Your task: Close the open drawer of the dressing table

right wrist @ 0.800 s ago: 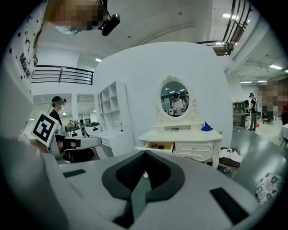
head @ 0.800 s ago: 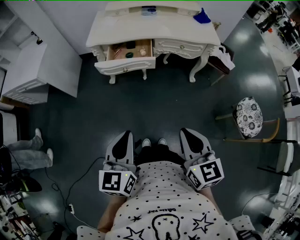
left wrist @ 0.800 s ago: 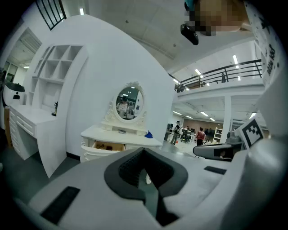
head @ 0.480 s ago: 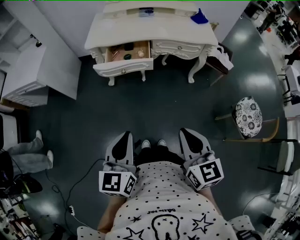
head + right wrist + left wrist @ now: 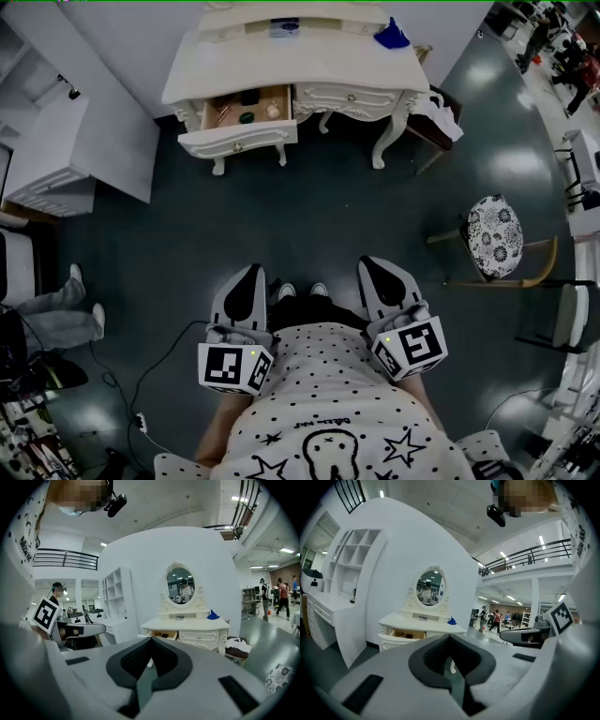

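The white dressing table (image 5: 291,56) stands against the far wall. Its left drawer (image 5: 246,105) is pulled out, with small items inside and its white front (image 5: 236,141) facing me. My left gripper (image 5: 250,274) and right gripper (image 5: 374,268) are held low in front of my body, far from the table, both shut and empty. In the left gripper view the table (image 5: 423,619) and open drawer (image 5: 407,633) lie beyond the shut left gripper (image 5: 450,640). The right gripper view shows the drawer (image 5: 161,633) past the shut right gripper (image 5: 151,642).
A white shelf cabinet (image 5: 84,141) stands left of the table. A chair with a patterned cushion (image 5: 495,236) is at the right. Another person's legs (image 5: 56,305) and a floor cable (image 5: 150,375) are at the left. Dark floor (image 5: 309,216) lies between me and the table.
In the head view the dressing table has slid slightly up and to the left. Both grippers have kept their place and stayed shut.
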`<move>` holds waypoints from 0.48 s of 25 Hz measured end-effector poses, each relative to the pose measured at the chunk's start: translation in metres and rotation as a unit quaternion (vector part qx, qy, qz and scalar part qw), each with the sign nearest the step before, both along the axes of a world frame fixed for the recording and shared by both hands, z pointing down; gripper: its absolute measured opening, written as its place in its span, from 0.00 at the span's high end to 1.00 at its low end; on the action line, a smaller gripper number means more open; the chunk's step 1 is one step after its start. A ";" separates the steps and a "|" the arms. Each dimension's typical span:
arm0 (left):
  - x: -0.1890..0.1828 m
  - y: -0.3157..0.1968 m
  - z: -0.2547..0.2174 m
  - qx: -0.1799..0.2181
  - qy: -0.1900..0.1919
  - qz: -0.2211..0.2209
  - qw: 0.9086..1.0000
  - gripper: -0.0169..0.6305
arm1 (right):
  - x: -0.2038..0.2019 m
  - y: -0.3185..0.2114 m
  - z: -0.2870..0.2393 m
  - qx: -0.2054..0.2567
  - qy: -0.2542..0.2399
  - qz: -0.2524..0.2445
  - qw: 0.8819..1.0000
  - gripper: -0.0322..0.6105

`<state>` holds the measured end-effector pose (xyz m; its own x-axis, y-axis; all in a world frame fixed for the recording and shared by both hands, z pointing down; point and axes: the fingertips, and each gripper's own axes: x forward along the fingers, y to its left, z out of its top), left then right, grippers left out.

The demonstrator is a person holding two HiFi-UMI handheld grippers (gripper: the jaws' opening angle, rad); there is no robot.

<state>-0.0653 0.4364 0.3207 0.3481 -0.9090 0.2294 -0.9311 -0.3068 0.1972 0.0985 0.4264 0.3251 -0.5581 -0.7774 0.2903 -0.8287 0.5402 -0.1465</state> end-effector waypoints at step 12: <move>0.025 -0.012 0.014 -0.022 0.010 0.005 1.000 0.95 | 0.017 -0.018 0.009 -0.011 -0.020 -0.012 1.000 0.94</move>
<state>-0.0407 0.4241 0.3349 0.3620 -0.8943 0.2631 -0.9239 -0.3067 0.2286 0.1159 0.4083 0.3342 -0.5887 -0.7569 0.2839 -0.8083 0.5568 -0.1916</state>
